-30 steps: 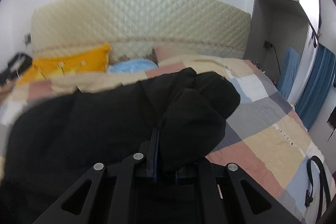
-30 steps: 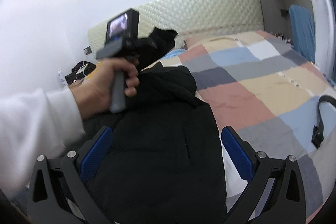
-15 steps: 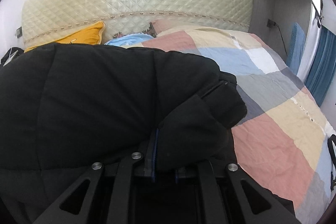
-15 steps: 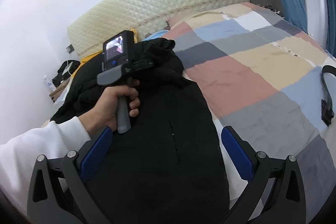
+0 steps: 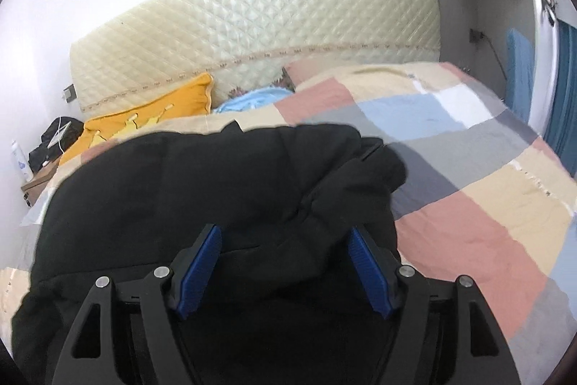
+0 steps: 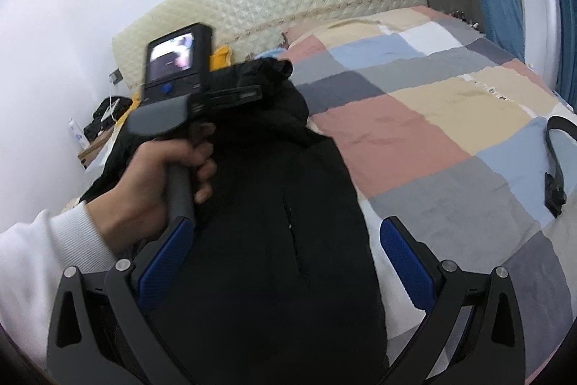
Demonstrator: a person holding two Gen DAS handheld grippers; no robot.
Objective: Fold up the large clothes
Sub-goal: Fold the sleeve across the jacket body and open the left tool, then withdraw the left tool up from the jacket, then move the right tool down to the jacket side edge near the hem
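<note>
We see the left gripper (image 5: 285,271) with its jaws apart now: they have just been opening, while a second ago and half a second ago they were pinched shut on a fold of the black coat (image 5: 202,190). The fold is free; the coat lies under and between the blue pads (image 5: 200,271), and the pads do not press on it. A second ago the gripper held the fold up above the bed, and now the coat lies flatter on the quilt (image 5: 468,204).

The right gripper (image 6: 286,273) is wide open and holds nothing, the same as in both earlier frames. Under it lies the coat (image 6: 267,258), on the left part of the bed. In this view the left hand (image 6: 151,183) with a white sleeve (image 6: 32,262) grips the handle of the other gripper, and this hand is lower and nearer to the camera than before. The small screen (image 6: 176,58) on that tool is lit, but we cannot read anything on it.

We find no readable writing or brand anywhere.

Further out, the checked quilt covers the bed, a black strap (image 6: 555,165) lies on it at the right, a yellow pillow (image 5: 151,118) leans near the quilted headboard (image 5: 259,35), and a bottle (image 5: 20,161) stands by the wall; its contents we cannot tell.
</note>
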